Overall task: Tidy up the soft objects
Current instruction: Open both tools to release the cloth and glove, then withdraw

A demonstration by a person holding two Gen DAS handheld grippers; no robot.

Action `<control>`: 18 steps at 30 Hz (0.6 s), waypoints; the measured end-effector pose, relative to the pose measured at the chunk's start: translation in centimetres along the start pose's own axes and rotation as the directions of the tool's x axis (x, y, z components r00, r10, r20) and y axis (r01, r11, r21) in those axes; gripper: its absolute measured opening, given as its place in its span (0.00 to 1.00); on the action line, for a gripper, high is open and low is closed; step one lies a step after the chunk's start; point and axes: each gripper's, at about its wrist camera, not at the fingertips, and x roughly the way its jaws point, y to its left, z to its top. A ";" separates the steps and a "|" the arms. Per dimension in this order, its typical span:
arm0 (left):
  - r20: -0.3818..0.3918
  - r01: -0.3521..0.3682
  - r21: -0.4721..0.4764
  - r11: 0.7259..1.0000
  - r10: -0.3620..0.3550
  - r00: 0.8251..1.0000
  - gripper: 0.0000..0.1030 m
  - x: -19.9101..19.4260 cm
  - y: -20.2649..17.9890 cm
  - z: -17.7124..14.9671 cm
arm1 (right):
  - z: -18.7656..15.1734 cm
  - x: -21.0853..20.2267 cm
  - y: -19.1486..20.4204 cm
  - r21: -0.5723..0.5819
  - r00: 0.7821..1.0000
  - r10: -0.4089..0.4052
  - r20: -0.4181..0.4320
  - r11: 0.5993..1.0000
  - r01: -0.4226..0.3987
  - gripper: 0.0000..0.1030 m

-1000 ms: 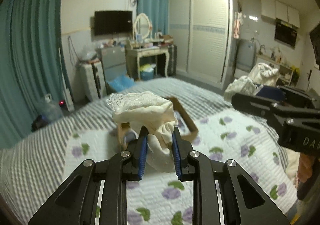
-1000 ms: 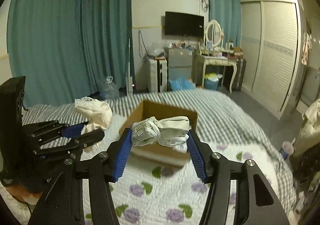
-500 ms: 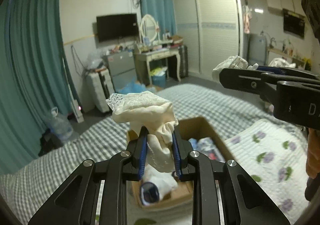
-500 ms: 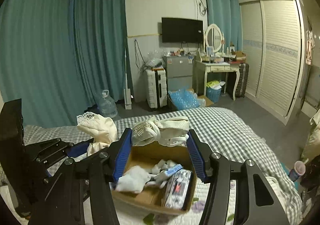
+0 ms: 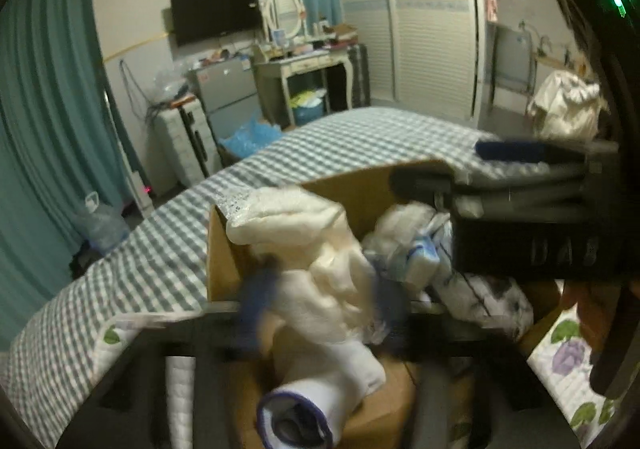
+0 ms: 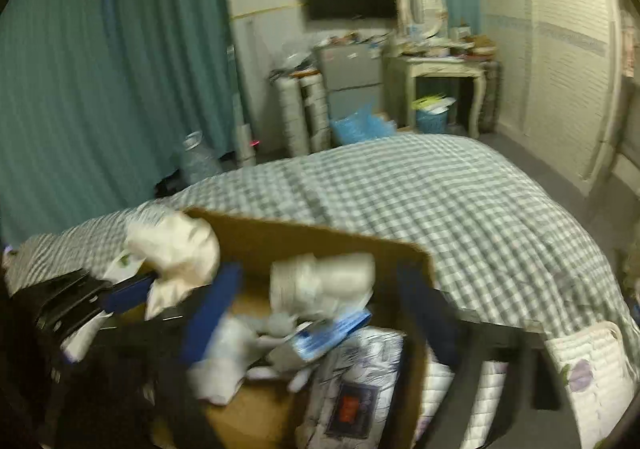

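Blur smears both wrist views. Nearest, the left gripper (image 5: pixel 316 301) has its blue pads parted around a cream lace-trimmed garment (image 5: pixel 316 249), which sits over the cardboard box (image 5: pixel 224 257); whether the pads clamp the cloth I cannot tell. A white sock with a navy cuff (image 5: pixel 320 405) lies below it in the box. The right gripper (image 6: pixel 320 313) is spread wide, its white bundled cloth (image 6: pixel 320 281) loose between the fingers above the box (image 6: pixel 320 237). Letters "DAS" show on its body. Beyond lies the checked bedspread (image 6: pixel 440 189).
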 end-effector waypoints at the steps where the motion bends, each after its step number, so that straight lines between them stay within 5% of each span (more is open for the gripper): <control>1: 0.021 -0.027 -0.003 1.000 0.027 0.999 0.87 -0.7 -0.1 -0.1 | 0.1 -0.3 -0.2 0.011 1.000 -0.003 0.001 1.000 0.003 0.90; 5: 0.038 -0.046 -0.058 0.997 0.048 0.998 0.87 -4.4 0.7 0.8 | 1.3 -4.1 -0.6 0.055 0.999 -0.017 0.027 0.998 0.016 0.90; 11: 0.192 -0.079 -0.106 0.991 0.098 0.976 0.87 -16.3 1.5 4.1 | 4.6 -17.1 0.9 0.018 0.986 -0.073 0.152 0.997 0.071 0.90; 14: 0.308 -0.099 -0.132 0.986 0.135 0.942 0.88 -23.9 1.6 5.1 | 5.4 -25.0 2.3 -0.003 0.967 -0.088 0.240 0.996 0.091 0.90; 18: 0.458 -0.107 -0.182 0.978 0.180 0.870 0.92 -32.8 2.0 4.2 | 4.7 -34.1 5.1 -0.022 0.932 -0.091 0.351 0.994 0.106 0.96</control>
